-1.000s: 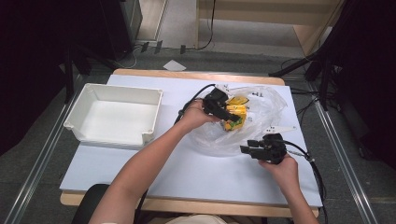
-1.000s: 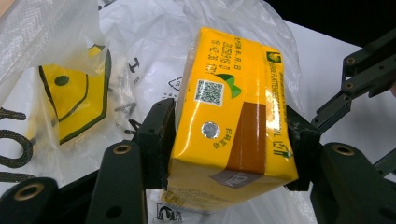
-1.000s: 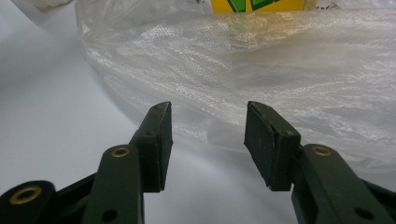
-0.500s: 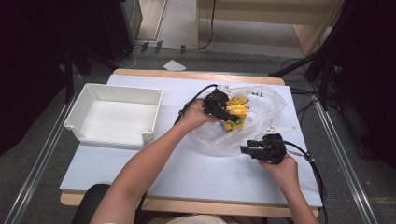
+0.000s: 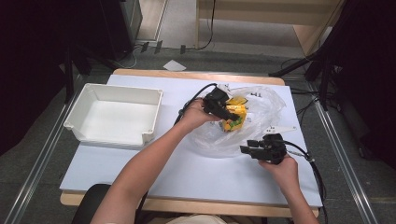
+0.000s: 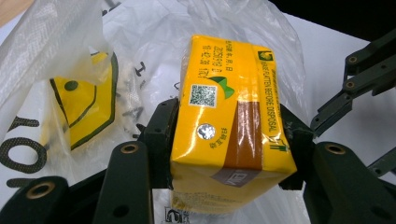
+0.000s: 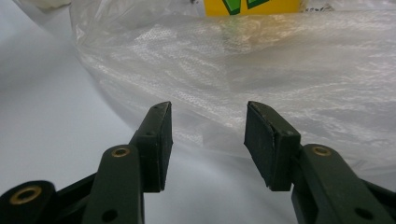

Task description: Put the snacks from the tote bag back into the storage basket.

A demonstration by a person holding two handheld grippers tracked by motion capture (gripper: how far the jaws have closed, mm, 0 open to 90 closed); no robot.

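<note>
Item: yellow drink carton, a box with a brown band, a QR code, a foil straw spot and small print; edges look square, no dents that you can see.
Location: at the mouth of the clear plastic bag, at about 1 o'clock from the middle of the desk.
Left gripper: its fingers have just been closing and now press the carton's two side faces; you are grasping the carton.
Right gripper: fingers spread, released, nothing between them; they point at the bag's near edge from about 5 o'clock, close to the film but not on it.
Step in hand: by my reading, taking the carton out of the bag, with the grip just made.
Next move calls for: a lift of the carton clear of the film; you would likely need your right gripper to pinch the bag's edge so the bag does not ride up with it.
Likely destination: white bin at 10 o'clock on the desk, well apart from the bag; this is a guess from the layout.
Also in the bag: a second yellow pack with a dark outline, beside the carton, behind film.
Risk: thin film may cling to the carton or snag on the fingers.
</note>
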